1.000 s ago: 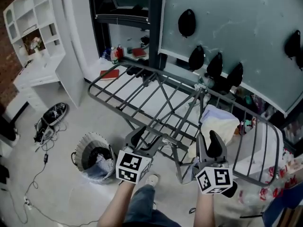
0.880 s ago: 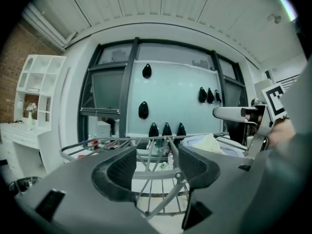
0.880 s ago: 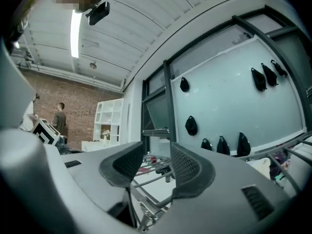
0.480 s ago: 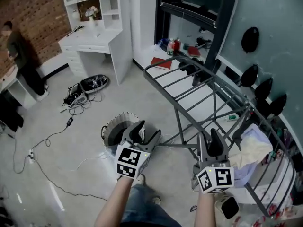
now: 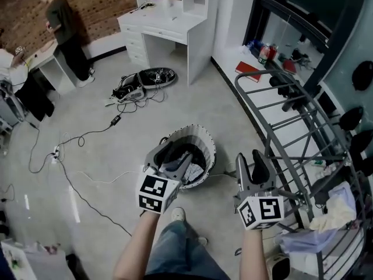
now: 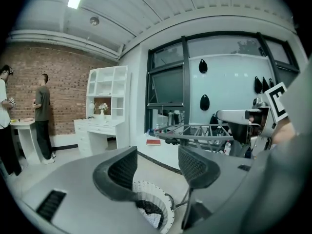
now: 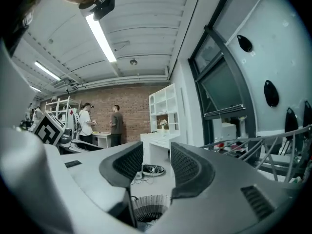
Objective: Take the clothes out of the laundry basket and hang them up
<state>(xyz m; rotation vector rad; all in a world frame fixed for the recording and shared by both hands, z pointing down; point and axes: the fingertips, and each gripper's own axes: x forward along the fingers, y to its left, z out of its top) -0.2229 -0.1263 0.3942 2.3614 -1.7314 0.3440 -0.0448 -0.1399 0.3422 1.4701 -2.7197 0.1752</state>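
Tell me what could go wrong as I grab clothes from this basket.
Cables lie on the floor close to the laundry basket; stepping around it could catch a foot. The drying rack stands beside the right gripper, so a lifted garment may snag its bars. The clothes in the basket look bunched, so the open left gripper might drag several out together.

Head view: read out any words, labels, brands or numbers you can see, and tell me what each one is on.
No text here can be read.
Marker cubes on the left gripper and right gripper: black-and-white square patterns, not words.
Bottles: labels too small to read.
Red book: no print legible on the cover.
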